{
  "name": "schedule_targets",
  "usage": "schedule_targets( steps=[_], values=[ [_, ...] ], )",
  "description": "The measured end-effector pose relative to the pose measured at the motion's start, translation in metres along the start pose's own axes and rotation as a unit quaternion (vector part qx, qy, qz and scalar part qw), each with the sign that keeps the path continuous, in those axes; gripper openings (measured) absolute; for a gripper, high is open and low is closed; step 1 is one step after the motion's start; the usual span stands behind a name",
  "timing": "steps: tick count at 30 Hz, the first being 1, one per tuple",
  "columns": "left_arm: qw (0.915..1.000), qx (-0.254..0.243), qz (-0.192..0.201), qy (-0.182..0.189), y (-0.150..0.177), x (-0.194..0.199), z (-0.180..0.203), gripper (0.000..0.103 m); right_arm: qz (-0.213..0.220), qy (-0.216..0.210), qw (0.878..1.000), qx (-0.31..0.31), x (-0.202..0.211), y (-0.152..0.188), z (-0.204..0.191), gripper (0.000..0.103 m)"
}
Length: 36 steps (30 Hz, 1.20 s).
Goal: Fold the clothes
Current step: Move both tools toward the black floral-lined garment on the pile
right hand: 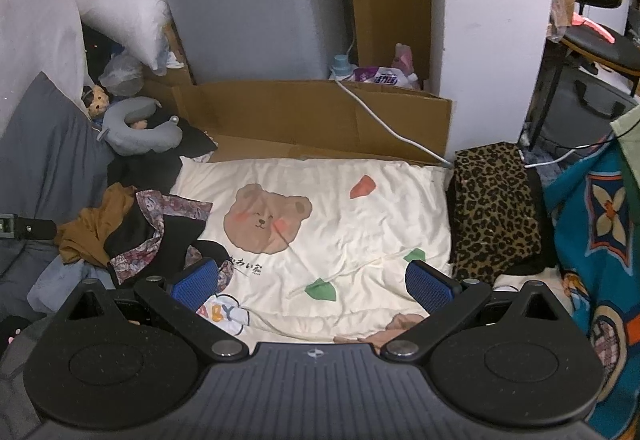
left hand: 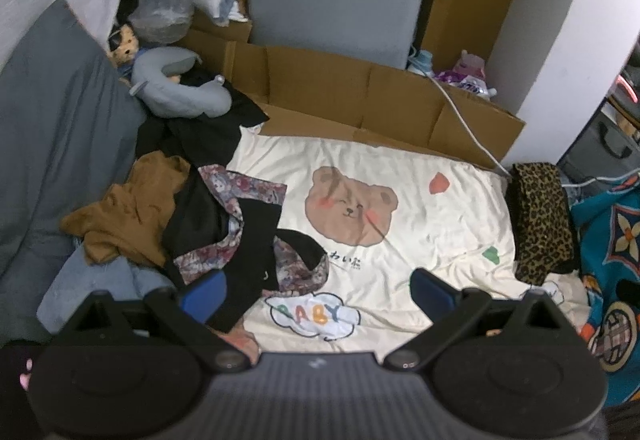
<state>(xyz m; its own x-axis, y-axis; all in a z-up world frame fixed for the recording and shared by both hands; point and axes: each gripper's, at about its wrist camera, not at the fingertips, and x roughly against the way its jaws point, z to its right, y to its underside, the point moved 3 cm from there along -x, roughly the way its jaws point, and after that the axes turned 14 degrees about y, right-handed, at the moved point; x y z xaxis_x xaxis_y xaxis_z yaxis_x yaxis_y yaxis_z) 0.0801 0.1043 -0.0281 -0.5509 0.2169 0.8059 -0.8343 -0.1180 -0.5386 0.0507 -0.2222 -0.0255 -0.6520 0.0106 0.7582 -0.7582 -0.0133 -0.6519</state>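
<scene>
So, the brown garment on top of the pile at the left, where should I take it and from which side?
Probably take the brown garment at its loose outer edge on the left, coming from above with the open left claw. Its right side tucks under the black and floral clothes, so pulling there would likely drag the pile.

Cream bear-print blanket (left hand: 400, 176); leopard-print garment (left hand: 540, 220); mustard-brown garment (left hand: 128, 216).

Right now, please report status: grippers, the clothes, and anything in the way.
Left gripper open, empty. Right gripper open, empty. Clothes pile unfolded at left of bear blanket; leopard-print garment lies folded at right. Blanket middle is free.
</scene>
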Motion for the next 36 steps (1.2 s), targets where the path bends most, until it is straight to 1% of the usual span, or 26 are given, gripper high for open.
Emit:
schedule_targets(
  steps=[4, 10, 13, 17, 19, 22, 24, 27, 29, 32, 36],
  values=[
    [0.9999, -0.006, -0.01, -0.005, -0.002, -0.018, -0.011, 0.1, 0.004, -0.011, 1.0, 0.001, -0.02, -0.003, -0.005, 0.103],
    [0.9997, 0.017, -0.013, -0.012, -0.006, -0.046, -0.036, 0.099, 0.016, -0.017, 1.0, 0.006, -0.051, -0.004, -0.011, 0.103],
    [0.9996, 0.017, -0.012, -0.016, -0.006, -0.059, -0.045, 0.099, 0.036, -0.027, 0.999, 0.007, -0.063, -0.004, -0.013, 0.103],
    [0.9995, 0.018, -0.002, -0.025, -0.006, -0.079, -0.057, 0.099, 0.07, -0.044, 0.997, -0.001, -0.077, -0.002, -0.014, 0.103],
    [0.9994, 0.02, 0.004, -0.029, -0.006, -0.092, -0.062, 0.099, 0.08, -0.048, 0.996, -0.002, -0.088, 0.0, -0.017, 0.103],
    [0.9993, 0.02, 0.014, -0.028, -0.002, -0.112, -0.071, 0.099, 0.08, -0.054, 0.995, -0.006, -0.105, 0.004, -0.021, 0.103],
    [0.9993, 0.018, 0.021, -0.027, 0.0, -0.125, -0.078, 0.099, 0.077, -0.065, 0.995, -0.01, -0.119, 0.007, -0.025, 0.103],
    [0.9983, 0.025, 0.035, -0.039, 0.007, -0.143, -0.094, 0.099, 0.074, -0.079, 0.994, -0.011, -0.141, 0.013, -0.034, 0.103],
    [0.9972, 0.036, 0.044, -0.049, 0.013, -0.153, -0.107, 0.099, 0.068, -0.079, 0.995, -0.002, -0.157, 0.017, -0.044, 0.103],
    [0.9959, 0.047, 0.045, -0.063, 0.02, -0.163, -0.126, 0.099, 0.063, -0.069, 0.996, 0.014, -0.177, 0.022, -0.056, 0.103],
    [0.9939, 0.066, 0.042, -0.077, 0.032, -0.173, -0.15, 0.099, 0.049, -0.086, 0.995, 0.015, -0.2, 0.029, -0.068, 0.103]
  ],
)
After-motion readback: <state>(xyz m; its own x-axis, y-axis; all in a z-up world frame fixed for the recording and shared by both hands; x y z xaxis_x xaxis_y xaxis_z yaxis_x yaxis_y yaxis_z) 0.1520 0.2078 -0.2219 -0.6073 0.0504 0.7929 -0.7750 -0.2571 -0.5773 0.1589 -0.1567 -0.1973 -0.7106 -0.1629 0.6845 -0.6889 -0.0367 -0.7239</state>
